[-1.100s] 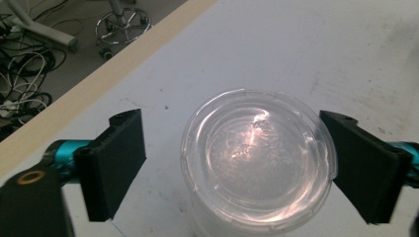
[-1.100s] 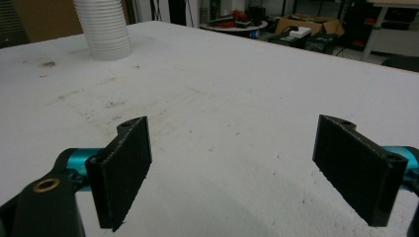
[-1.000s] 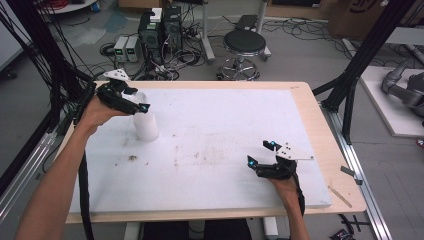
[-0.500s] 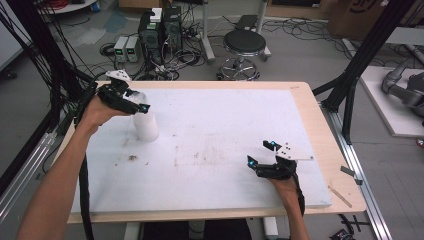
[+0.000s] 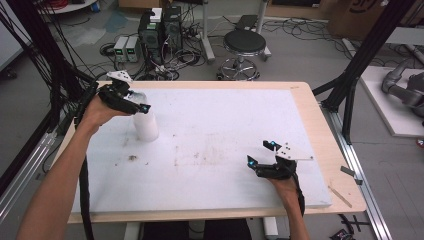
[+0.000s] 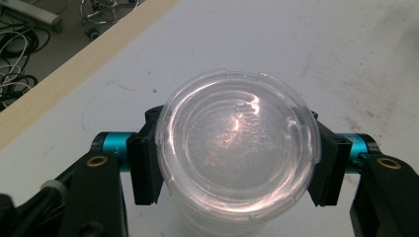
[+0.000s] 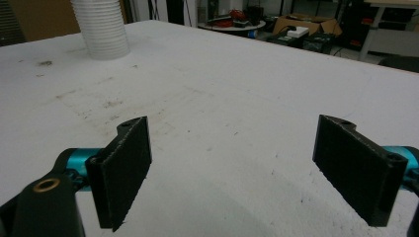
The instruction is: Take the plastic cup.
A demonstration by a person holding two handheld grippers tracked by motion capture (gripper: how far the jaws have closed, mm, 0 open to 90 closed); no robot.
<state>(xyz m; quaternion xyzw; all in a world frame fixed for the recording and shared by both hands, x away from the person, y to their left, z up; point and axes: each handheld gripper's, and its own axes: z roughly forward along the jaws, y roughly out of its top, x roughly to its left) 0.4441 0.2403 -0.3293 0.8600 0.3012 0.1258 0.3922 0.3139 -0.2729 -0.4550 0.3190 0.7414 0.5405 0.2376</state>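
The worktop [image 5: 210, 145] carries a white board with scattered brown stains, and 1 white ribbed cup [image 5: 145, 125] stands on it near the far left corner. The board between the cup and the right tongs [image 5: 261, 154] is open, with only stains on it (the darkest spot lies just in front of the cup, toward the person). Behind the worktop, on the floor, stand a round stool [image 5: 244, 44], 2 dark computer towers [image 5: 161, 27] and loose cables; black frame posts rise at both sides.

The cup stands upright, its long axis vertical, its mouth up and closed by a clear round lid [image 6: 237, 143]. In the left gripper view the lid faces the camera squarely, with a small tab on its rim at the upper right.

The left tongs [image 6: 236, 163] reach the cup from the person's left side, at the top, just under the lid. Their jaws have just been closing, with the cup between them; each black pad [image 6: 146, 168] now lies against the cup wall, 1 on each side, so the left tongs are clamped on the cup.

The right tongs rest low over the near right part of the board, well apart from the cup. Their 2 pads [image 7: 123, 168] stand wide apart with nothing between them; the cup [image 7: 101, 27] shows far off at the upper left.
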